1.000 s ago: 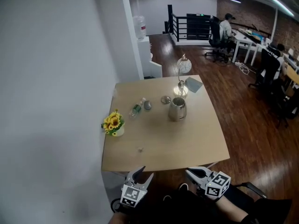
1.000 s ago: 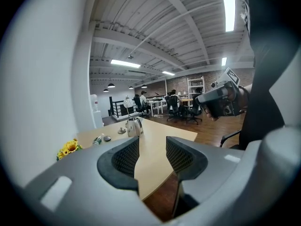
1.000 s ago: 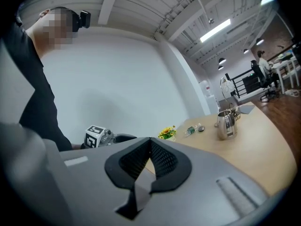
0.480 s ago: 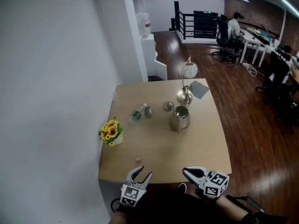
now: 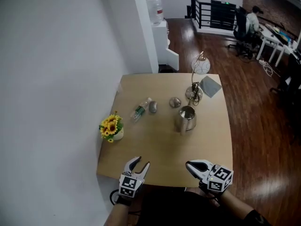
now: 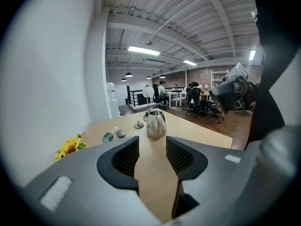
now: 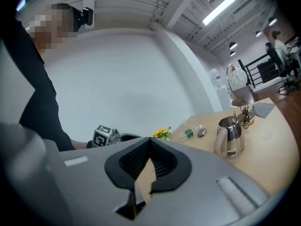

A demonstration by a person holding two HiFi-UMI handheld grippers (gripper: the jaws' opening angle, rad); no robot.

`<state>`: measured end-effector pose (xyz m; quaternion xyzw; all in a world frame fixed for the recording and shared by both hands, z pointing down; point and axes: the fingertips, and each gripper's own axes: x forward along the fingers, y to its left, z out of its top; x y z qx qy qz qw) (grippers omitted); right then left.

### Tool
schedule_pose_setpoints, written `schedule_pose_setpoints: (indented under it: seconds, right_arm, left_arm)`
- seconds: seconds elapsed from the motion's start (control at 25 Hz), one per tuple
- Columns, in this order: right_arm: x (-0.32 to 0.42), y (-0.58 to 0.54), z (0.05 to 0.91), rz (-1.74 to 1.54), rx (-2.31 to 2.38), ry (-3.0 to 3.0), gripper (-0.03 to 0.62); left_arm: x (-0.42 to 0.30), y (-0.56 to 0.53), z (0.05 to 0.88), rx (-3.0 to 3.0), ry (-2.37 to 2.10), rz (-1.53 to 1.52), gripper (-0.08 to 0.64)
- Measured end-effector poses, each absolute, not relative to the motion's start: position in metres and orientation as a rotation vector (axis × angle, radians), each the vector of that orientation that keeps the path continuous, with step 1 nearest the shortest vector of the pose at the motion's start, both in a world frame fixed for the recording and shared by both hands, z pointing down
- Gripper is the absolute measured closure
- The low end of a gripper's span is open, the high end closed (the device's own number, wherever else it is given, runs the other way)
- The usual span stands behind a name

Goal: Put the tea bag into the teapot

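Note:
A steel teapot [image 5: 186,118] stands lidless near the middle of the wooden table [image 5: 155,149]; it also shows as the teapot [image 6: 155,125] and the teapot [image 7: 228,135]. Its lid [image 5: 175,102] lies just behind it. I cannot make out a tea bag in any view. My left gripper [image 5: 137,165] hovers open over the table's front edge, with only bare tabletop between its jaws, as the left gripper [image 6: 152,145] shows. My right gripper [image 5: 194,165] is at the front edge too; the right gripper [image 7: 150,142] is shut and holds nothing.
A plastic bottle [image 5: 140,109] and a grey pebble-like object [image 5: 153,107] lie left of the lid. A sunflower pot [image 5: 111,127] stands at the left edge, by a white wall. A desk lamp [image 5: 197,79] and a grey pad [image 5: 209,85] are at the far side.
The head view has moved closer over the table. Both grippers have come forward from below the table's front edge to over it. A small object seen earlier near that edge no longer shows.

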<state>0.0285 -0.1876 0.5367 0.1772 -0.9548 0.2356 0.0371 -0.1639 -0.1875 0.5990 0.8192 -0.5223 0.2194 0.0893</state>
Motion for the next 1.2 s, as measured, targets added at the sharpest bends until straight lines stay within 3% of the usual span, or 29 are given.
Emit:
schedule_pose_setpoints:
  seconds: [0.4, 0.88, 1.08, 1.2]
  right_arm:
    - [0.013, -0.21, 0.545, 0.7, 0.519, -2.9, 0.584]
    - [-0.006, -0.235, 0.56, 0.711, 0.64, -2.814, 0.58]
    - [-0.012, -0.244, 0.569, 0.728, 0.693, -2.768, 0.578]
    - [-0.01, -0.25, 0.57, 0.747, 0.734, -2.754, 0.579]
  left_arm:
    - [-0.22, -0.204, 0.645, 2.286, -1.62, 0.849, 0.385]
    - [-0.267, -0.205, 0.801, 2.08, -1.353, 1.18, 0.38]
    - [-0.266, -0.208, 0.827, 2.071, -1.289, 1.2, 0.446]
    - [-0.265, -0.211, 0.84, 2.06, -1.263, 1.217, 0.45]
